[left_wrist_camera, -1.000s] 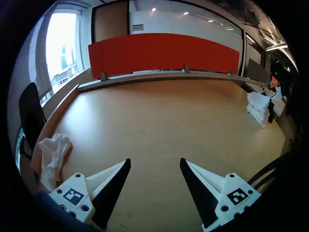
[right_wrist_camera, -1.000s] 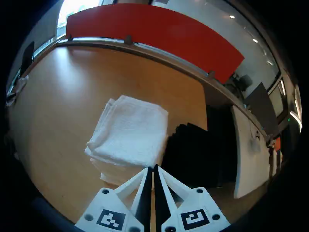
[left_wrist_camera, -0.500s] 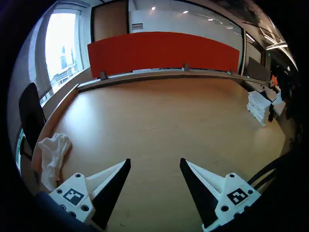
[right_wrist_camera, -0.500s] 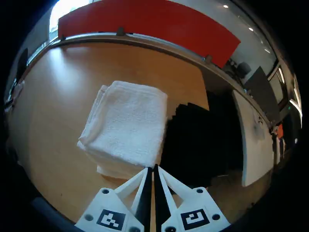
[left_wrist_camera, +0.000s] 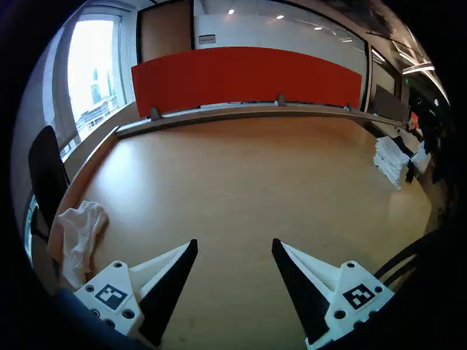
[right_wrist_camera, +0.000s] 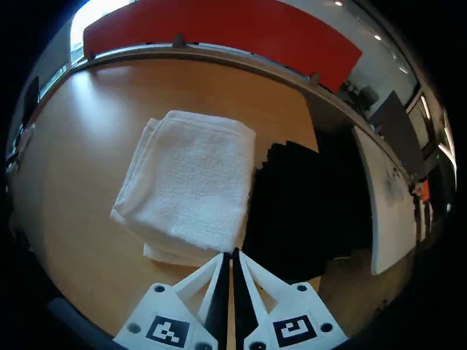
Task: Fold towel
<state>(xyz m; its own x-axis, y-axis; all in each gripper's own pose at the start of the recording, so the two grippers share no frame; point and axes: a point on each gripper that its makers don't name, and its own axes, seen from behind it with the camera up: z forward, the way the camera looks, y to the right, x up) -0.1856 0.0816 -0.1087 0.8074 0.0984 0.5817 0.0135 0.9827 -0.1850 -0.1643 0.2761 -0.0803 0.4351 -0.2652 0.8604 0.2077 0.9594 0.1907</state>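
While the left gripper (left_wrist_camera: 233,245) hangs spread, the pressed-together right gripper (right_wrist_camera: 232,252) faces folded towels (right_wrist_camera: 187,175) beside a black stack (right_wrist_camera: 298,210).

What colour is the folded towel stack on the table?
The folded towel stack is white; the right gripper view shows it best.

Facing a broad open stretch of wooden tabletop (left_wrist_camera: 233,175) ahead of the left gripper (left_wrist_camera: 233,242), leaving free passage through the middle. Hemming it in: a crumpled white cloth (left_wrist_camera: 79,233) at the near left edge, a stack of folded towels (left_wrist_camera: 390,160) at the far right, a red partition (left_wrist_camera: 245,76) along the far side. Crowding close in front of the right gripper (right_wrist_camera: 232,254): that stack and a black pile (right_wrist_camera: 303,210) just beside it on the right, leaving bare wood open on the left.
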